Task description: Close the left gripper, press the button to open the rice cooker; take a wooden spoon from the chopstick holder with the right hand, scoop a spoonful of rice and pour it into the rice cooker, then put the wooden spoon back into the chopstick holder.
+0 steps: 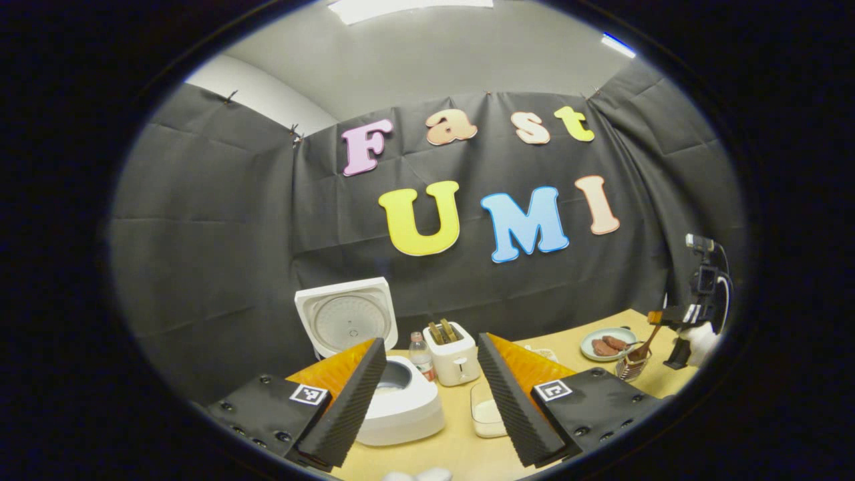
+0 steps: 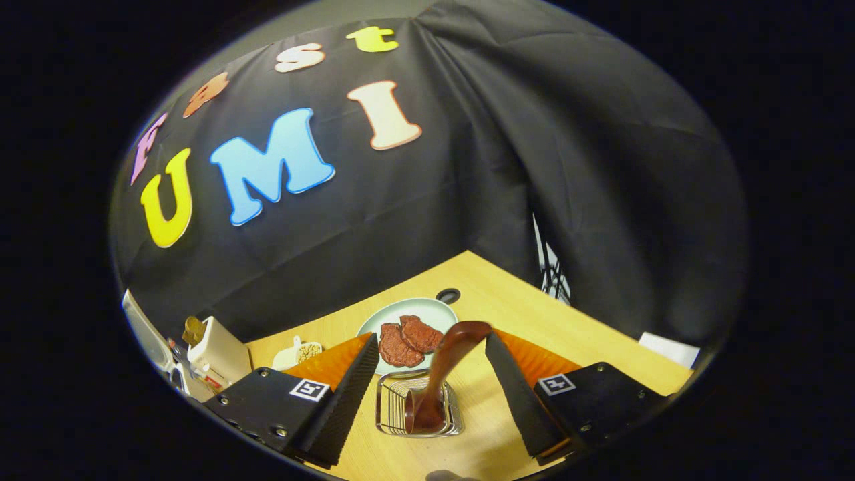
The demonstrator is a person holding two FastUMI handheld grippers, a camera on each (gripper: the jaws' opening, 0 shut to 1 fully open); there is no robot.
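One wooden spoon (image 2: pixel 441 374) in chopstick holder (image 2: pixel 387 407), one rice cooker (image 1: pixel 394 394) open

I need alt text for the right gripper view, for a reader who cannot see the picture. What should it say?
The open right gripper hovers over a wire chopstick holder on a wooden table, with a wooden spoon standing in the holder between the spread fingers, not gripped. Just behind sits a plate with two brown patties, and a toaster stands at far left.

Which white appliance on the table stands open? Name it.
The rice cooker, its lid raised upright; the toaster beside it has no lid, only bread in its slots.
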